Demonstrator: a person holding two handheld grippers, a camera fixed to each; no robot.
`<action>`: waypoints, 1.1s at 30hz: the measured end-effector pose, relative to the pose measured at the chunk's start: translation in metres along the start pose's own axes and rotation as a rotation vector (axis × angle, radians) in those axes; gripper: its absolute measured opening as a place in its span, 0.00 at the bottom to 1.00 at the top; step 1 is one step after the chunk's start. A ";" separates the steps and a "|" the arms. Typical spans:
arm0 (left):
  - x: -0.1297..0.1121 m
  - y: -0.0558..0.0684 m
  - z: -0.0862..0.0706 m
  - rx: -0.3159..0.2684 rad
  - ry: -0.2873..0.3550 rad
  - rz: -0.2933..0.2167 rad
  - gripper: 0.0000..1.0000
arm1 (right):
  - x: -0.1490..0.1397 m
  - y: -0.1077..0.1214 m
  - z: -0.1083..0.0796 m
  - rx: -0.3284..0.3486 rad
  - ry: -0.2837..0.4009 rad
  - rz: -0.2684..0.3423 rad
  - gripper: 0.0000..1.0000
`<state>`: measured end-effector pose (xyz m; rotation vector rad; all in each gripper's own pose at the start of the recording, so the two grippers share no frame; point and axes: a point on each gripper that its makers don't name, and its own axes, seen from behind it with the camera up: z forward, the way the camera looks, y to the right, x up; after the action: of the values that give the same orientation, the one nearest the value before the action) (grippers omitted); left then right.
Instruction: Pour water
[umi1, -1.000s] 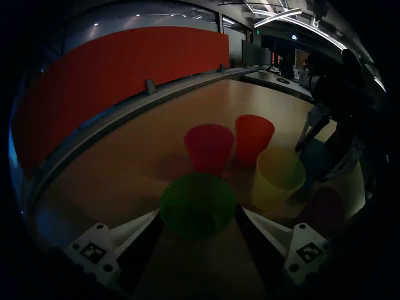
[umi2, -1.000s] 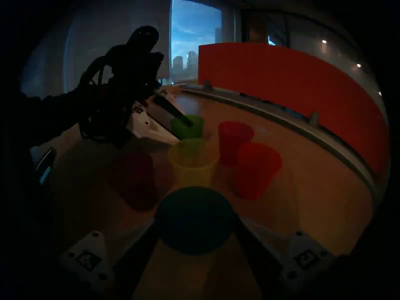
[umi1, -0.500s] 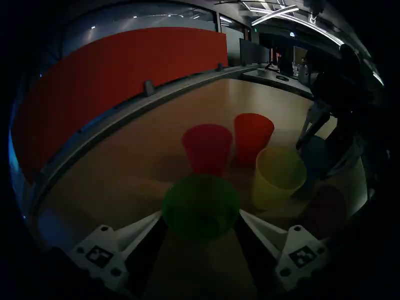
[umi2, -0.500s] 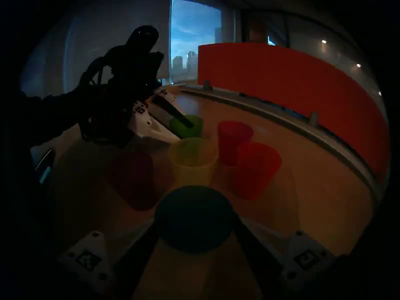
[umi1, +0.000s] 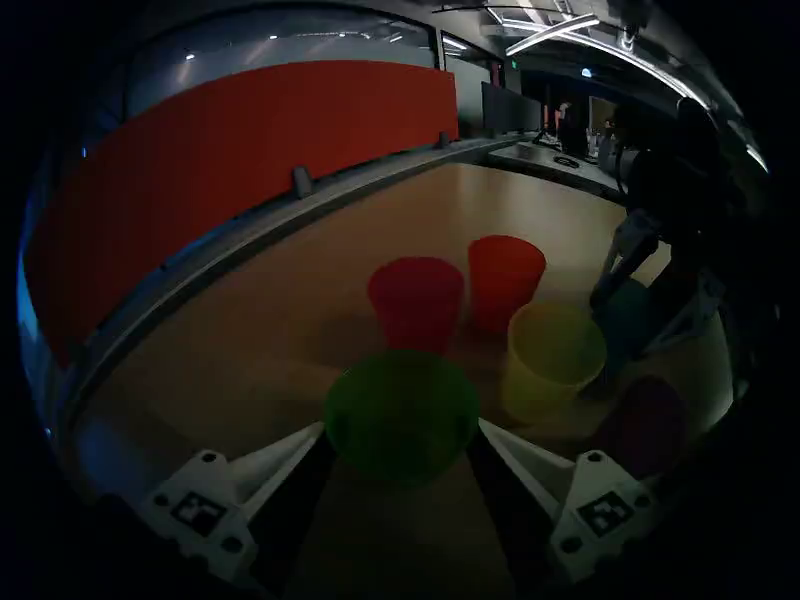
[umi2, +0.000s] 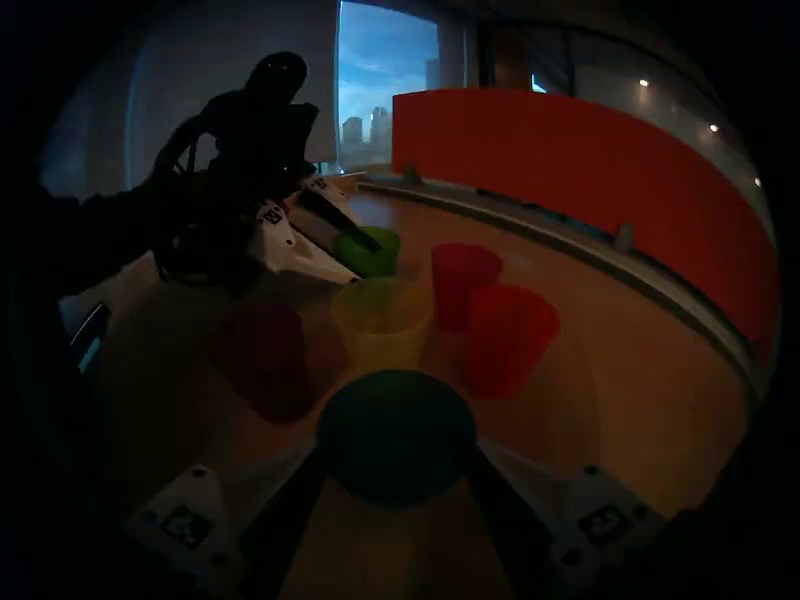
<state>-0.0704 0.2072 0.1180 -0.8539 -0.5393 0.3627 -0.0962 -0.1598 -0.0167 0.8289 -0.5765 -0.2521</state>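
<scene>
Six cups on the wooden table (umi1: 300, 310), two of them held. The left gripper (umi1: 400, 428) has both fingers pressed on the sides of the green cup (umi1: 402, 415), so it is closed on it. The right gripper (umi2: 397, 448) is clamped the same way round the teal cup (umi2: 397, 430). Change over the last second is minimal. In the left gripper view the background cups drift slightly and the green cup stays put between the fingers. In the right gripper view the teal cup creeps a touch up and right, and the far green cup slides slightly left. Judgement: this is small repositioning, and no pour has begun. Both held cups read upright with rims about level, no tilt. Too dark to tell if either holds water. The unheld cups stand in a tight cluster between the two grippers: yellow cup (umi1: 553, 355) in the middle, red cup (umi1: 416, 300) and orange-red cup (umi1: 505, 280) toward the red partition (umi1: 230, 150), and maroon cup (umi1: 648, 420) on the near side. Pose: the grippers face each other across the cluster, both low and roughly level with the table. In the right gripper view the left gripper comes in from the upper left with the hand behind it in silhouette. Next step is probably to lift one cup and tip it over a receiver, which one I cannot tell.
</scene>
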 end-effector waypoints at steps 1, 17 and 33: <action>0.001 0.000 -0.002 0.003 0.002 0.000 0.85 | 0.000 0.000 -0.001 -0.003 0.002 0.002 0.92; 0.028 0.013 -0.054 0.049 0.087 -0.008 0.85 | 0.034 -0.005 -0.039 -0.042 0.074 -0.006 0.91; 0.074 0.017 -0.118 0.118 0.279 -0.063 0.85 | 0.077 -0.015 -0.076 -0.075 0.183 -0.005 0.91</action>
<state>0.0570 0.1829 0.0637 -0.7569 -0.2821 0.2104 0.0100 -0.1551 -0.0390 0.7715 -0.3909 -0.1987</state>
